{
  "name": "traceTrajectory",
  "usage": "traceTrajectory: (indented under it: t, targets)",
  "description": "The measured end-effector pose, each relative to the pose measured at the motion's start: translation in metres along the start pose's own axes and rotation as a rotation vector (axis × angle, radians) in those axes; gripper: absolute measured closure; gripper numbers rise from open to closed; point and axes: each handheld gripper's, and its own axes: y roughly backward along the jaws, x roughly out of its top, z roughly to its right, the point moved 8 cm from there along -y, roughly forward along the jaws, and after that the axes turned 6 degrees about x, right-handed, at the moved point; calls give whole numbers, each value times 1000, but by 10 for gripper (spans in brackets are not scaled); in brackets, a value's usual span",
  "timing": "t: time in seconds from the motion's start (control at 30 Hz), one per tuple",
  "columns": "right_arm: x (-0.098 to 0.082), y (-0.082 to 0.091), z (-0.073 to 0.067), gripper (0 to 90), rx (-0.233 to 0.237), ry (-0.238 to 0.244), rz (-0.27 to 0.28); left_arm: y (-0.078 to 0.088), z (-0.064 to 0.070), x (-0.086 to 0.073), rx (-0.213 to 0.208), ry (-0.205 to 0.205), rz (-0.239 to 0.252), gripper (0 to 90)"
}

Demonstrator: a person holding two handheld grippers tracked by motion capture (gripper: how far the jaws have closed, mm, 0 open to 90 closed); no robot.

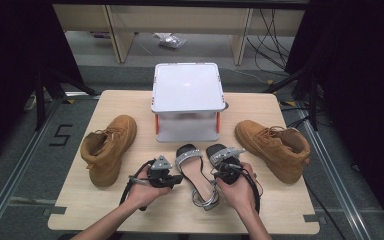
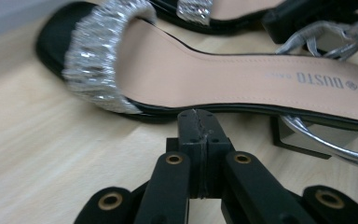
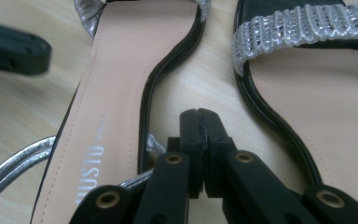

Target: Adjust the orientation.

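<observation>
- On the table (image 1: 80,200), two sparkly sandals (image 1: 196,172) lie side by side.
- The left gripper (image 2: 199,122) is closed, empty, beside one sandal.
- The right gripper (image 3: 199,122) is closed, empty, between both.

A lab-like recording room: dark curtains (image 1: 10,60) flank a small wooden table (image 1: 130,205), loose cables (image 1: 272,30) trail on the far floor.

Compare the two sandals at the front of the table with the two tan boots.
The sandals are flat, open and black-edged with glittery silver straps; the boots are closed, high-sided tan suede with laces. The sandals lie close together in the middle between the claws; the boots lie far apart, one at each side. Both pairs rest on the wooden table.
</observation>
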Motion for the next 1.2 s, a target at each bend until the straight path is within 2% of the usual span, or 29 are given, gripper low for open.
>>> traceTrajectory:
  t: [0.17,0.2,0.23,0.27,0.3,0.33,0.37,0.43,0.53,0.57,0.6,0.63,0.67,0.7,0.73,0.77,0.8,0.9,0.97,1.0,1.03,1.07,1.1,1.13,1.17,1.2]
  targets:
    - [-2,-5,0,896,-4,6,-34,-8,6,-3,-7,-29,-39,891]
    - [-2,-5,0,896,-4,6,-34,-9,8,-2,-8,-14,-31,891]
    - [-3,-6,0,897,-1,8,-37,-11,10,-2,-11,-17,-38,891]
    - [-3,-7,-1,897,2,-3,-43,-11,9,-3,-13,-41,-53,891]
    - [-5,-9,-1,898,2,13,-50,-12,11,-3,-18,-42,-62,891]
    - [-5,-9,-1,898,2,13,-50,-14,14,-2,-21,-17,-51,891]
    - [-5,-10,-3,900,12,-6,-54,-14,13,-4,-20,-48,-72,891]
    - [-7,-11,-5,900,17,4,-59,-14,13,-4,-17,-47,-74,891]
    - [-8,-11,-8,900,23,-2,-61,-14,14,-5,-18,-2,-52,892]
    - [-8,-12,-9,900,27,4,-58,-13,11,-6,-13,-22,-64,892]
    - [-8,-12,-12,900,37,-12,-64,-12,12,-6,-16,-7,-57,892]
    - [-8,-13,-12,900,39,7,-59,-10,9,-7,-11,-31,-73,892]
    - [-9,-11,-17,900,50,-12,-75,-10,10,-6,-1,-12,-60,892]
    - [-11,-14,-22,900,47,-17,-82,-7,6,-8,-2,-40,-79,893]
    - [-11,-14,-22,900,47,-17,-82,-7,6,-8,-2,-40,-79,892]
    - [-12,-15,-25,900,49,-11,-93,-5,3,-10,7,-19,-76,892]
    - [-12,-15,-25,900,49,-11,-93,-5,3,-10,7,-19,-76,892]
    - [-13,-18,-38,900,104,-5,-91,-1,-3,-12,19,-21,-77,892]
    - [-13,-20,-40,877,114,3,-91,0,-5,-13,22,-19,-75,892]
    - [-13,-20,-40,877,114,3,-91,0,-5,-12,20,-4,-64,892]
    - [-12,-20,-43,863,121,-14,-86,1,-6,-13,17,-18,-70,892]
    - [-12,-21,-43,841,124,-14,-85,1,-6,-12,18,5,-49,892]
    - [-12,-18,-40,779,108,-32,-78,4,-8,-12,9,-15,-50,890]
    - [-12,-18,-40,779,108,-32,-78,5,-8,-11,14,-3,-30,890]
    - [-11,-13,-38,731,106,-56,-61,11,-12,-7,22,-2,4,884]
    - [-11,-13,-38,731,106,-56,-61,11,-12,-7,22,-2,4,879]
